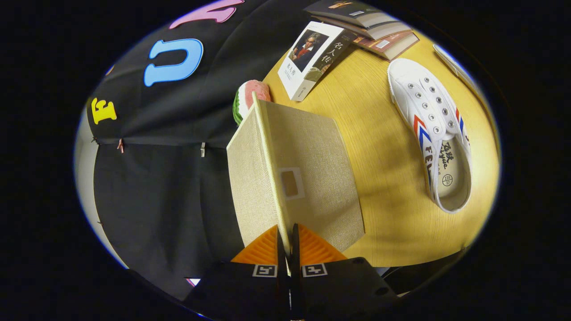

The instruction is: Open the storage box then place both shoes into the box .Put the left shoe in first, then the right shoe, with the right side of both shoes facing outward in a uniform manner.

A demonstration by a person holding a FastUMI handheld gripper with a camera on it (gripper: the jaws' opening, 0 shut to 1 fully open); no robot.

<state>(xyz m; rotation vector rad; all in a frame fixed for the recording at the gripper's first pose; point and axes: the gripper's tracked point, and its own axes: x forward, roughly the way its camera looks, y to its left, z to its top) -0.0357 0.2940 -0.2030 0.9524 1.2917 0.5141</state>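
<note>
Lid edge of the beige fabric-covered storage box [308, 178] is pinched by the gripper [288, 249], fingers closed on both sides of it.

The box interior cannot be seen. A white canvas shoe with red and blue stripes [435, 129] lies apart on the yellow wooden desk [379, 160]. Near the far desk edge, a white paperback book [312, 58], stacked books [366, 24] and a watermelon-slice toy [247, 100] are noted.

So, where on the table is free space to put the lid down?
Bare table lies between the lid, which the tool is shut on, and the white shoe. It is crowded beyond, where the book and the book stack lie.
</note>
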